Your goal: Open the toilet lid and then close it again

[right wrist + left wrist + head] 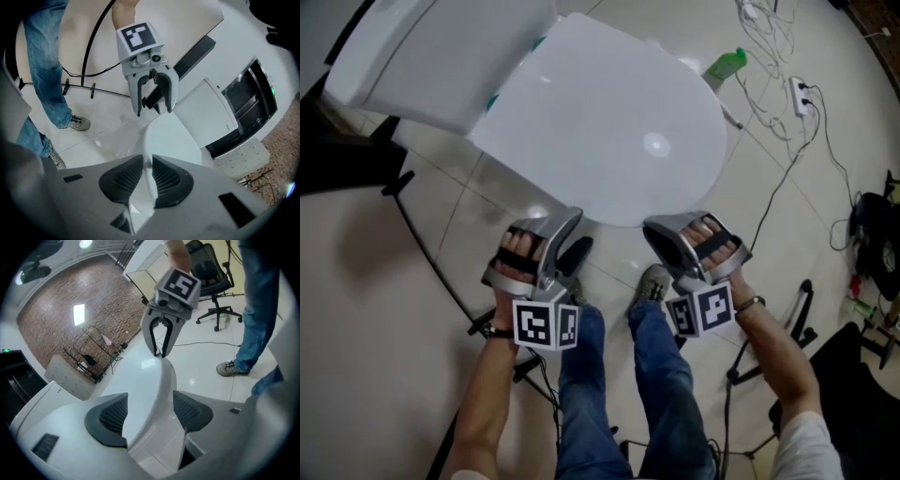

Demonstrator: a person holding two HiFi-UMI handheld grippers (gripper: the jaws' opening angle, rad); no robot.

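The white toilet lid point(609, 122) lies down over the bowl, its rounded front edge towards me. My right gripper point(661, 246) is at that edge on the right. In the right gripper view my right gripper point(146, 180) is shut on the lid point(168, 136), both dark pads pressing its thin rim. My left gripper point(575, 234) is at the left of the front edge. In the left gripper view my left gripper point(150, 416) stands open, with the lid's rim point(140, 380) between the pads and a gap on each side.
The toilet tank point(422, 56) stands at the back left. A green bottle point(727, 66), a power strip point(800, 94) and cables lie on the tiled floor at the right. My legs in jeans point(609, 394) and black stand legs point(787, 319) are close behind the grippers.
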